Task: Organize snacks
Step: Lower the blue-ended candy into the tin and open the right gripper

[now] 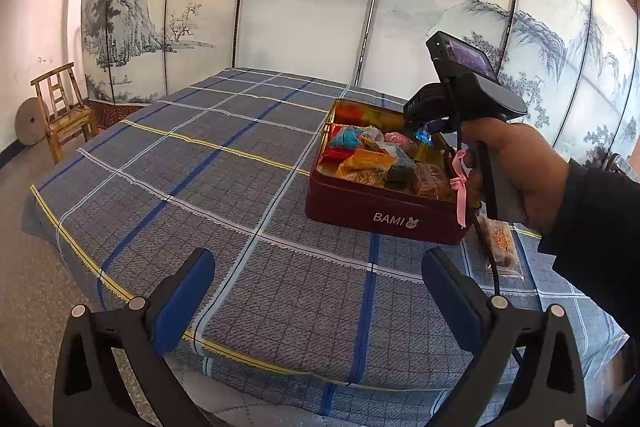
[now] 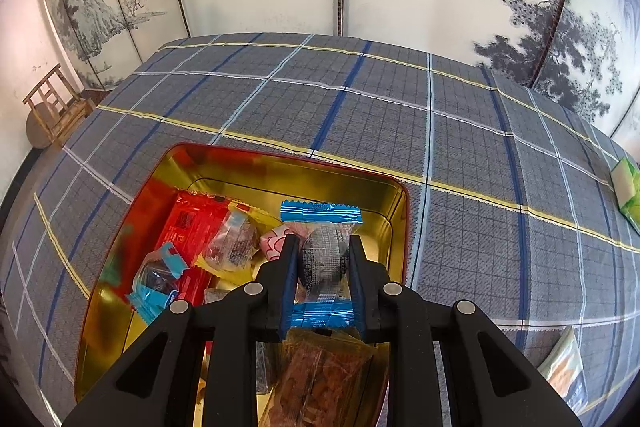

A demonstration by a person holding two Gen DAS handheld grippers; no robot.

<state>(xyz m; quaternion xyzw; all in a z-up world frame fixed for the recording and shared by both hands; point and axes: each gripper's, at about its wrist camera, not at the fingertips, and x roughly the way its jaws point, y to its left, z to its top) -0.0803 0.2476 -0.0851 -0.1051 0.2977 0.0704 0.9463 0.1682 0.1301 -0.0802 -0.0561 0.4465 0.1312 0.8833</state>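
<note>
Quilted plaid cloth [image 2: 400, 115], glossy gold-lined tin [image 2: 248, 167], right tongs [image 2: 322, 263] pinching crinkly blue-ended candy [image 2: 322, 259], left tongs [image 1: 318, 291] spread.

Dark red tin [image 1: 384, 215] with gold inside, blue-ended snack wrapper [image 2: 322, 259], grey-blue plaid cloth [image 1: 200, 187] with yellow lines

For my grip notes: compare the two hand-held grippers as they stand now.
Left hand-held gripper gapes empty; right hand-held gripper is shut on a blue-ended snack. Left hangs over bare cloth; right is over the tin. Both have blue pads on black fingers.
</note>
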